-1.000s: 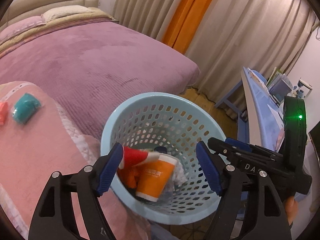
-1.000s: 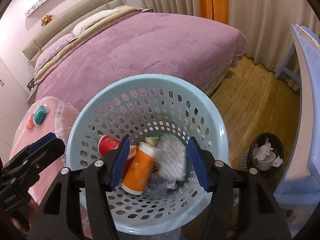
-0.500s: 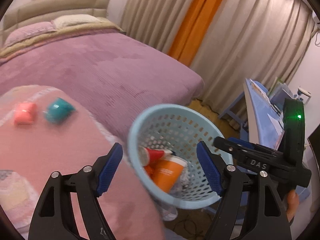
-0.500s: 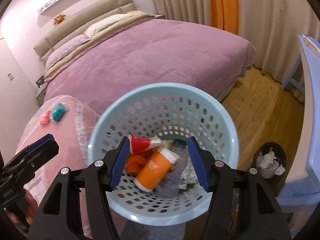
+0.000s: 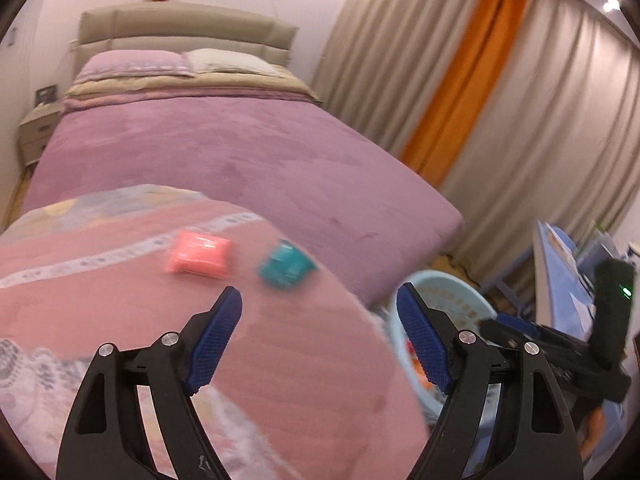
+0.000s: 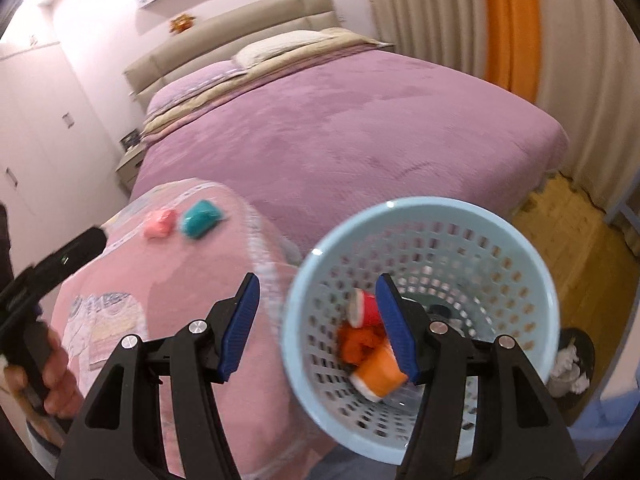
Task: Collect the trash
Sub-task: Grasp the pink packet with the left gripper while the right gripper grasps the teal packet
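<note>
Left gripper: black plastic arms with ribbed blue pads, jaws apart and widening slightly, nothing between them; it hangs over a pink quilted cover with a pale printed border. Right gripper: same build, jaws apart and empty, its left finger over the pink cover and its right finger over the mouth of the basket. Trash still to collect: a pink soft packet and a teal soft packet, both pillow-shaped and blurred, lie side by side on the pink cover, ahead of the left gripper and apart from it. Light blue plastic basket: round, with walls pierced by rows of small holes.

Right wrist view only: basket contents, namely a red and white cup, a crumpled orange piece and an orange cup; a small dark bin with white paper on the wooden floor; a hand gripping the left tool's handle.

Left wrist view only: the right tool's black body with a green light, and just a part of the basket's rim. Both views: a bed under a mauve plush spread, pleated beige and orange curtains.
</note>
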Demonstrator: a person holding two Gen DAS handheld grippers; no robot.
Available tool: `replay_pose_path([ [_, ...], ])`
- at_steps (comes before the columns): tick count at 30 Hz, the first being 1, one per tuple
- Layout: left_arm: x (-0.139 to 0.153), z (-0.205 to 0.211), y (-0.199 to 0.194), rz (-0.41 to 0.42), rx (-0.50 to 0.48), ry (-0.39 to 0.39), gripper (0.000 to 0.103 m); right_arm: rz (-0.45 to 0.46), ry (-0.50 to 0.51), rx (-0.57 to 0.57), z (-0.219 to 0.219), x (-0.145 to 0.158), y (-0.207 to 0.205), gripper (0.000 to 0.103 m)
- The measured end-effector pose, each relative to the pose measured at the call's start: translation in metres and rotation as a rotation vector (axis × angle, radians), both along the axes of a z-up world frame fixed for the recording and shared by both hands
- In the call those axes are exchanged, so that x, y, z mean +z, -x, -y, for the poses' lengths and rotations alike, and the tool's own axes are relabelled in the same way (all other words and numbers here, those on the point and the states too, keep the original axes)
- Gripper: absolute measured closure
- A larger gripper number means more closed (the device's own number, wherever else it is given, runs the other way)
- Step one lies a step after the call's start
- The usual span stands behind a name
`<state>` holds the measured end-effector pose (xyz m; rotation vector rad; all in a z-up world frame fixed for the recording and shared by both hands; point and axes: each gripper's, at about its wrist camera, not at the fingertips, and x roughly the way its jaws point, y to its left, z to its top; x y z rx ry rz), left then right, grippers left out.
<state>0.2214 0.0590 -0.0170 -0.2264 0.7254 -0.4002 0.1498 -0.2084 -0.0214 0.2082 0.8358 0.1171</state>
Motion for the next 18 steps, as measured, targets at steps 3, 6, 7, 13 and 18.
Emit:
replay_pose_path([
  [3,-0.008,-0.016,-0.019,-0.013,0.057,-0.02,0.025,0.005,0.025,0.048,-0.026,0.002,-0.009,0.046],
  [6,-0.021,-0.025,-0.045,-0.028,0.082,-0.095,0.025,-0.002,0.031,0.085,-0.047,0.001,-0.019,0.046],
  [7,-0.027,-0.028,-0.051,-0.038,0.085,-0.118,0.025,-0.005,0.031,0.093,-0.051,0.001,-0.022,0.046],
  [13,-0.049,-0.032,-0.085,-0.11,0.062,-0.128,0.025,-0.041,0.048,0.128,-0.078,-0.01,-0.044,0.046],
  [18,-0.059,-0.034,-0.096,-0.137,0.08,-0.161,0.026,-0.068,0.034,0.148,-0.091,-0.019,-0.056,0.046],
])
